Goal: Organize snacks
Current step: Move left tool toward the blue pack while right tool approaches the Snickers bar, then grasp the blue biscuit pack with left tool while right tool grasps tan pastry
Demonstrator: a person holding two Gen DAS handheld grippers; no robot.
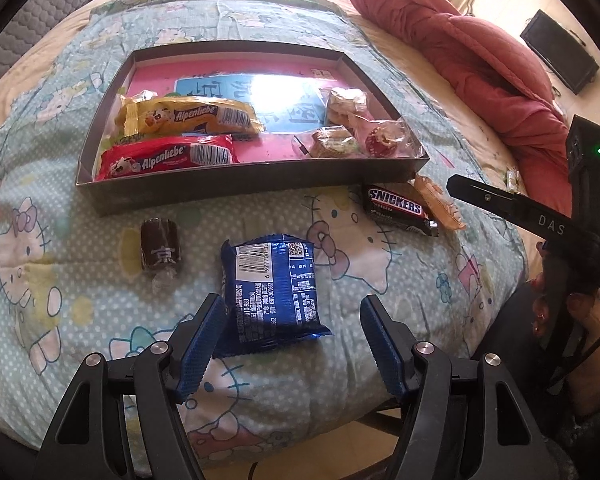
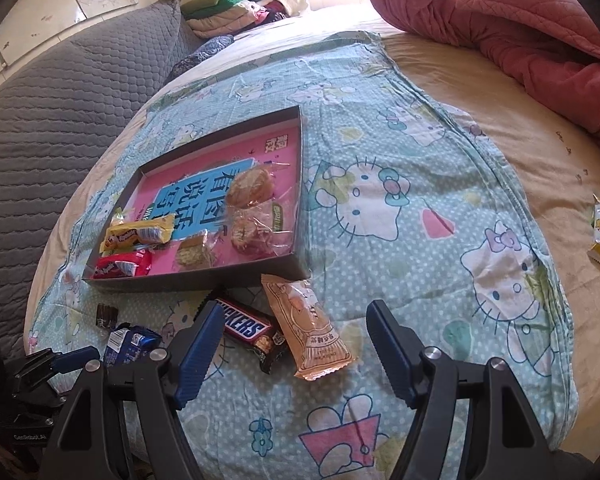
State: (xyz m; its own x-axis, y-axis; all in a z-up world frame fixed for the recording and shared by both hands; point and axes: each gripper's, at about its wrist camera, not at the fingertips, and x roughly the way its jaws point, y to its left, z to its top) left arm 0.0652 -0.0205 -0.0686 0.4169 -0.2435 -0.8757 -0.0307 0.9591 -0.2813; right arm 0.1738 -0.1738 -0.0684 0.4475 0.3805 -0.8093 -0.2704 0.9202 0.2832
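The left gripper (image 1: 292, 316) is spread wide around the blue snack packet (image 1: 272, 292), which lies on the bed just in front of the tray (image 1: 244, 188). The right gripper (image 2: 296, 328), also spread, hovers before the tray's near right corner, where the Snickers bar (image 2: 248, 330) and orange packet (image 2: 310, 326) lie touching.
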